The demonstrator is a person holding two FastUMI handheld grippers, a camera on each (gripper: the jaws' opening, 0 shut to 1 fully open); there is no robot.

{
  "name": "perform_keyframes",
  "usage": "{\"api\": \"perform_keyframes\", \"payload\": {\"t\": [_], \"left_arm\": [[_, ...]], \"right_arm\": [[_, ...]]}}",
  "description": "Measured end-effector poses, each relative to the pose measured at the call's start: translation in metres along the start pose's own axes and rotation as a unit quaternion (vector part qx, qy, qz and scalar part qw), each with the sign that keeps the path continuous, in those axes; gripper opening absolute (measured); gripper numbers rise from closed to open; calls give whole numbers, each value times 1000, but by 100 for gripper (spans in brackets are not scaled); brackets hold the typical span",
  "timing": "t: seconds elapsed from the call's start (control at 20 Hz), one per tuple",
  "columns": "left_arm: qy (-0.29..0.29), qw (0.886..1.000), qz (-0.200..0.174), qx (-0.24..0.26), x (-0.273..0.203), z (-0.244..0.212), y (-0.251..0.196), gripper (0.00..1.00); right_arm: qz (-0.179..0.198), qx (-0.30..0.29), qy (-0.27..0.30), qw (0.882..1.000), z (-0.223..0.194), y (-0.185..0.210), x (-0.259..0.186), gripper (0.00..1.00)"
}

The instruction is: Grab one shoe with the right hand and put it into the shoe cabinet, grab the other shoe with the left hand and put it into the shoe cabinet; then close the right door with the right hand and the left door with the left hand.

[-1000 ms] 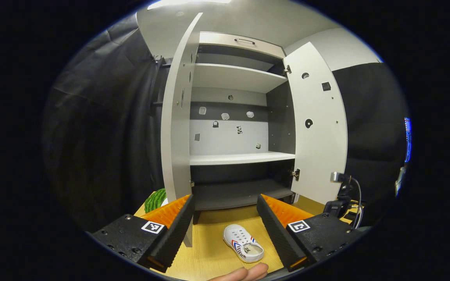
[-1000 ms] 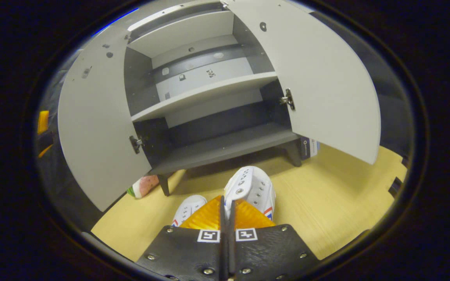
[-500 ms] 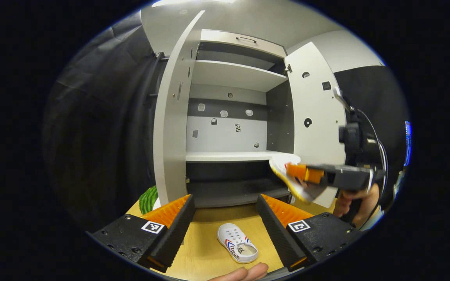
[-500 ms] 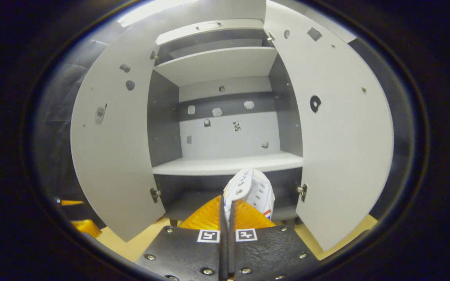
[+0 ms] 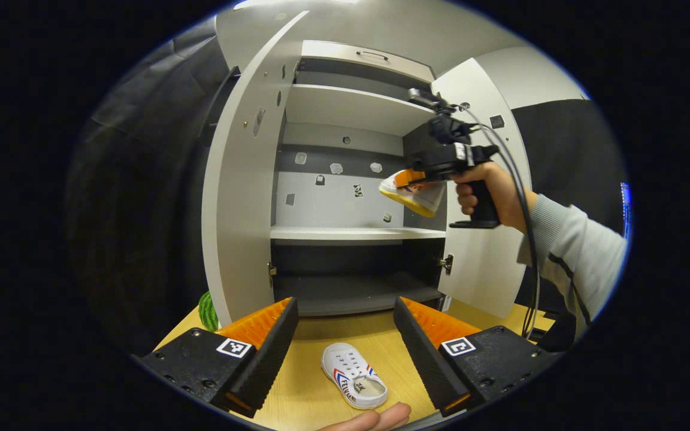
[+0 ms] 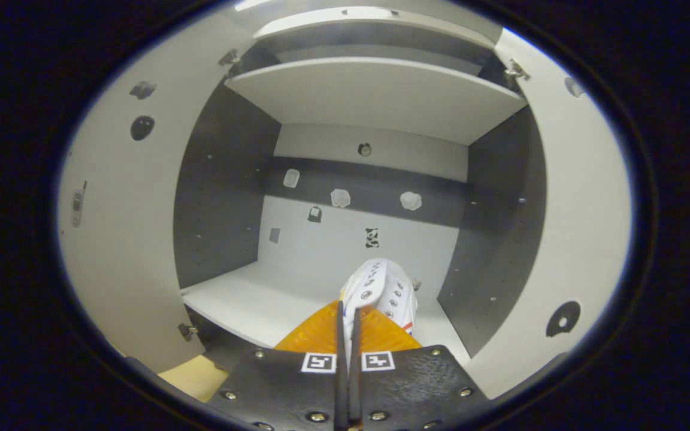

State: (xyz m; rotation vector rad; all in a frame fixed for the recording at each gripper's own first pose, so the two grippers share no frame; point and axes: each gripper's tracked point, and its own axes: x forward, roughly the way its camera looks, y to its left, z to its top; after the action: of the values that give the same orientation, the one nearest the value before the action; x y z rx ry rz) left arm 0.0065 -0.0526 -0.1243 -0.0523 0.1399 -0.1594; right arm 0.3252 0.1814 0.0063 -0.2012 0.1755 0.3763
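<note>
In the left gripper view a white shoe (image 5: pixel 354 383) with red and blue stripes lies on the wooden floor (image 5: pixel 309 401), just below my open left gripper (image 5: pixel 344 308), whose fingers stand wide apart. Farther off, a hand holds my right gripper (image 5: pixel 418 178) up at the cabinet's right side, above the middle shelf (image 5: pixel 345 233), with the other shoe (image 5: pixel 409 197) in it. In the right gripper view my right gripper (image 6: pixel 348 308) is shut on that white shoe (image 6: pixel 384 287), toe pointing into the compartment over the white shelf (image 6: pixel 249 305).
The shoe cabinet stands with both doors open: left door (image 5: pixel 240 197), right door (image 5: pixel 483 257). A dark bottom shelf (image 5: pixel 351 293) sits near the floor. A green striped ball (image 5: pixel 206 310) lies behind the left door. A fingertip (image 5: pixel 375 418) shows at the lower edge.
My right gripper has risen from the floor with its shoe and moved forward to the middle compartment. The left gripper has drifted slightly; the second shoe still lies on the floor.
</note>
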Motion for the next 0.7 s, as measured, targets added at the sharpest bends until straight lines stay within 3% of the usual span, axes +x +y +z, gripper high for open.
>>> {"api": "perform_keyframes", "payload": {"t": [0.2, 0.25, 0.4, 0.55, 0.7], "left_arm": [[5, 1000, -9, -15, 14, -14, 3, 99], [6, 1000, -10, -24, 19, -19, 5, 99], [16, 1000, -6, -10, 23, -30, 11, 100], [17, 1000, 5, 3, 37, -35, 19, 100], [27, 1000, 2, -1, 40, -43, 15, 100]], "right_arm": [[-7, -73, 79, 994, -42, -3, 68, 5], [-7, -90, 94, 992, -50, -6, 79, 1], [-12, -119, 94, 988, -48, -13, 108, 2], [-1, -98, 100, 990, -57, -10, 121, 2], [-13, -85, 91, 992, -55, -15, 123, 2]]}}
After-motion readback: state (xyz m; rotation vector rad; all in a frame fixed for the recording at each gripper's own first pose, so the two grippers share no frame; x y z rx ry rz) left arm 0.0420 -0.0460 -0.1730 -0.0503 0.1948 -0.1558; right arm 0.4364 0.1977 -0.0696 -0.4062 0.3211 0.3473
